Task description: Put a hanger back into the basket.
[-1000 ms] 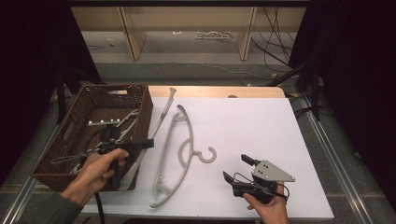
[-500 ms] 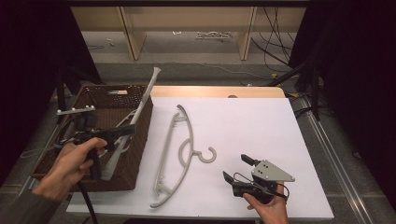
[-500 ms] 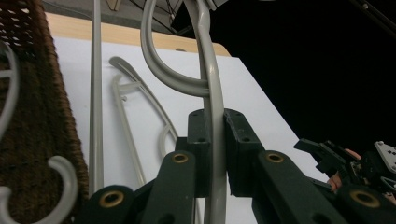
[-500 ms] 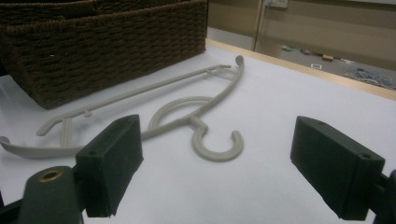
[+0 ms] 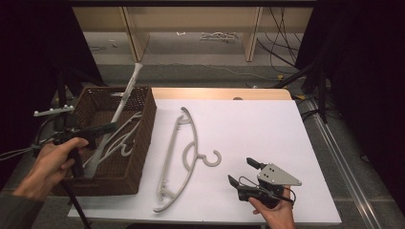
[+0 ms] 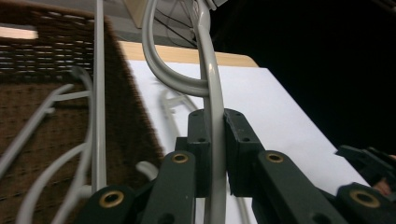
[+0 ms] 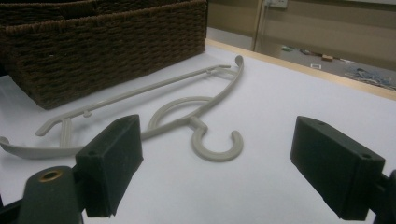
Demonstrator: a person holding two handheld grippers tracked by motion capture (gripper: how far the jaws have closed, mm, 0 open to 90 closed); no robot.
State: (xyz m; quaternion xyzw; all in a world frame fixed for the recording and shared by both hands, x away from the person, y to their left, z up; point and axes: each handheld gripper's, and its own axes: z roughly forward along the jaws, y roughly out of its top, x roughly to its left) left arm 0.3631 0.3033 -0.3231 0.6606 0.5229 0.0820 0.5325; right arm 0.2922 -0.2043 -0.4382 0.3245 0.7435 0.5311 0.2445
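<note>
A: Where is the hanger that is being handled?

B: The left tool [image 5: 102,129] is clamped on a grey hanger [image 5: 125,100] over the brown wicker basket [image 5: 143,138] at the desk's left side. In the high view that hanger stands tilted, its upper end poking out past the basket's far rim, its lower end down inside. The left gripper view shows the grip close up: the hanger's bar [image 6: 215,140] runs straight up between the two closed pads, with a curved arm branching off just above them.

A: And the right tool?

B: The right tool [image 5: 246,171] sits low near the front right of the white desk [image 5: 267,124], held in a hand [image 5: 274,212], jaws wide apart with nothing between them. A second hanger [image 5: 184,157] lies flat on the desk between the basket and that tool, its hook [image 7: 219,144] pointing toward the tool, close but not touching.

A: Any writing?

B: I can read none on the hangers, the basket or the tools.

A: What differs between views?

B: More hangers [image 6: 56,140] lying inside the basket are plain in the left gripper view. The right gripper view shows the basket's woven wall [image 7: 107,42] side-on.
</note>
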